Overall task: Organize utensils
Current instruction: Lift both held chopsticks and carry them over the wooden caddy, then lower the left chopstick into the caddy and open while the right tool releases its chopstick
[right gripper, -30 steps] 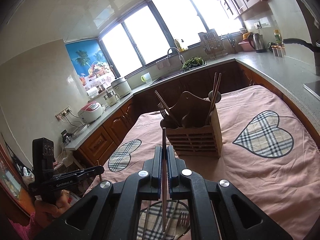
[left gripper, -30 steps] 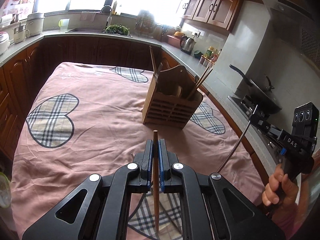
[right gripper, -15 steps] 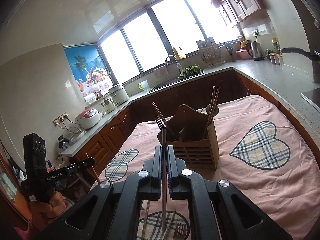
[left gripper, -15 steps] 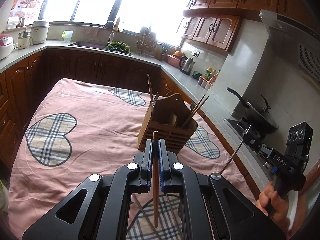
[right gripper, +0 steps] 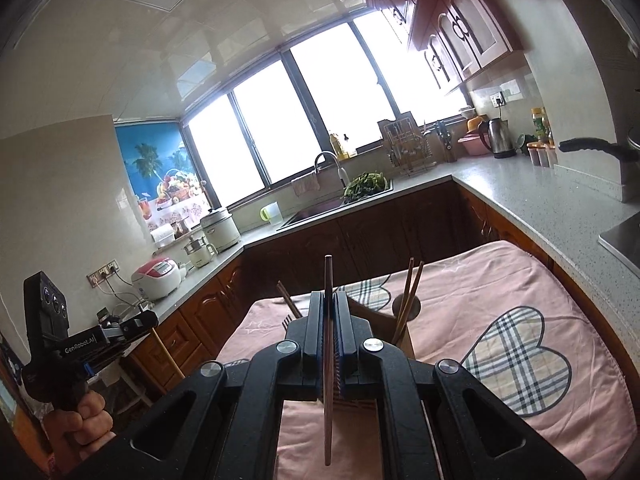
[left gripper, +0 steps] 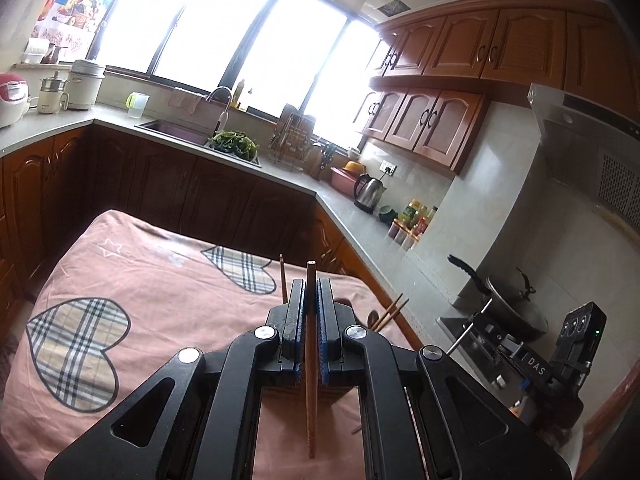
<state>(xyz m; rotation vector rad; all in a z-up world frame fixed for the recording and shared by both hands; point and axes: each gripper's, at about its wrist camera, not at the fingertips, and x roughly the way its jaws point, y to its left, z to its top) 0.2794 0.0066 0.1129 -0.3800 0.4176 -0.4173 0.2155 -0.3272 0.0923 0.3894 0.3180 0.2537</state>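
Note:
My left gripper (left gripper: 311,286) is shut on a brown wooden chopstick (left gripper: 311,360) that runs along the jaws and sticks out past the tips. My right gripper (right gripper: 329,298) is shut on a second chopstick (right gripper: 328,360), held the same way. The wooden utensil holder (right gripper: 372,316) stands on the table just past and below both grippers, mostly hidden behind the jaws. Chopsticks (right gripper: 408,292) and a fork (right gripper: 287,322) stand in it. In the left wrist view only the chopstick ends (left gripper: 390,312) of the holder show. Each gripper also shows in the other view, the right one (left gripper: 520,360) and the left one (right gripper: 92,340).
A pink tablecloth (left gripper: 160,280) with plaid hearts covers the table (right gripper: 520,300). Kitchen counters run around it, with a sink (left gripper: 180,130), a kettle (left gripper: 370,192), rice cookers (right gripper: 160,276) and a wok (left gripper: 512,312) on the stove at the right.
Both grippers have risen and tilted upward while holding their chopsticks. The utensil holder has dropped low in both views and is now mostly hidden behind the jaws.

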